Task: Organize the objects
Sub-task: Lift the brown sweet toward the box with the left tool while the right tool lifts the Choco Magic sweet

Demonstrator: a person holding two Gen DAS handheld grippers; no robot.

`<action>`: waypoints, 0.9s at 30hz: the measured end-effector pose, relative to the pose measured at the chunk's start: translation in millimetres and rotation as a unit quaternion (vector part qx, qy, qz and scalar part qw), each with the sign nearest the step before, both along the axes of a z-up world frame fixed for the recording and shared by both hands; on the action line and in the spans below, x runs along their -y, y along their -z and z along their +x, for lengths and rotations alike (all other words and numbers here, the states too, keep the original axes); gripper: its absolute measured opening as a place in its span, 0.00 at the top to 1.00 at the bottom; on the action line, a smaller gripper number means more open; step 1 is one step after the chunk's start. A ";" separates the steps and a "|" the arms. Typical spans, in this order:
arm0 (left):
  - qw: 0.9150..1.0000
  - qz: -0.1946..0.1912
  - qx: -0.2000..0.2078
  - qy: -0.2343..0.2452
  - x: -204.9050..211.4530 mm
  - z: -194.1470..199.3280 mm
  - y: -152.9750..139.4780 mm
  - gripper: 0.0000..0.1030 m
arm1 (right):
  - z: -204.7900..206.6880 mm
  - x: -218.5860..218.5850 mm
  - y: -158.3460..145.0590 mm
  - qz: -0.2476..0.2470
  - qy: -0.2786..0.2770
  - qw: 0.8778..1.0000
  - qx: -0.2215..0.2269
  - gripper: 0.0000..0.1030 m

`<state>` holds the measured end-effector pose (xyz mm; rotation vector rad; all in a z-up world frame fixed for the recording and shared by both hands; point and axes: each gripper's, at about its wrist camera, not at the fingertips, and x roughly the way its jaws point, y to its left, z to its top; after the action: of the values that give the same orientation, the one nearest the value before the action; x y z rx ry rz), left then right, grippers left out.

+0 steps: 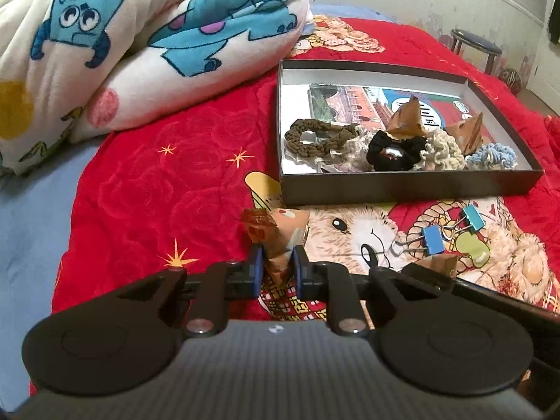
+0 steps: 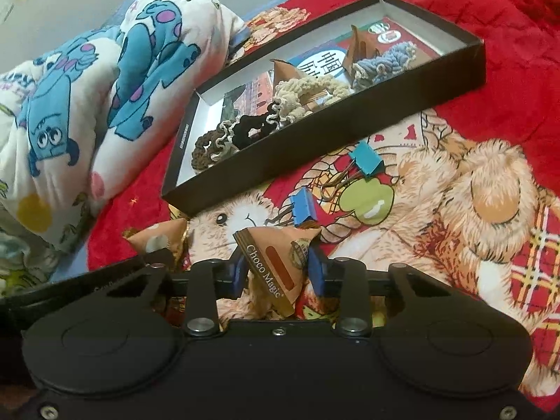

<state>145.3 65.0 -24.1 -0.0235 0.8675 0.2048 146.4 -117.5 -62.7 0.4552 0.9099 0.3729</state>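
Note:
My left gripper (image 1: pixel 276 262) is shut on a brown triangular snack packet (image 1: pixel 285 231) just above the red bedspread. My right gripper (image 2: pixel 278 269) has its blue pads pressed on both sides of a "Choco Magic" packet (image 2: pixel 276 259). The two grippers sit side by side, and the left one's packet (image 2: pixel 161 239) shows at the left of the right wrist view. Beyond them lies a shallow black box (image 1: pixel 402 189) holding several hair scrunchies (image 1: pixel 395 154) and two more packets (image 1: pixel 406 119). Two blue binder clips (image 1: pixel 432 239) (image 1: pixel 472 218) lie loose between the box and the grippers.
A folded white blanket with blue cartoon monsters (image 1: pixel 140 52) is piled to the left of the box. The red bedspread (image 1: pixel 157 182) has a bear print. A dark round stool (image 1: pixel 476 45) stands past the bed's far edge by the wall.

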 end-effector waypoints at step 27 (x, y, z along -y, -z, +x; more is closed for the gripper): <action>0.987 -0.055 0.149 -0.015 -27.8 -11.6 -67.3 0.80 | 13.0 1.7 -79.7 0.093 -0.047 0.985 0.140 0.67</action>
<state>133.7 92.8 43.3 -0.1672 0.5790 0.1760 159.4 -119.3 17.0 0.5173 0.6272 0.5968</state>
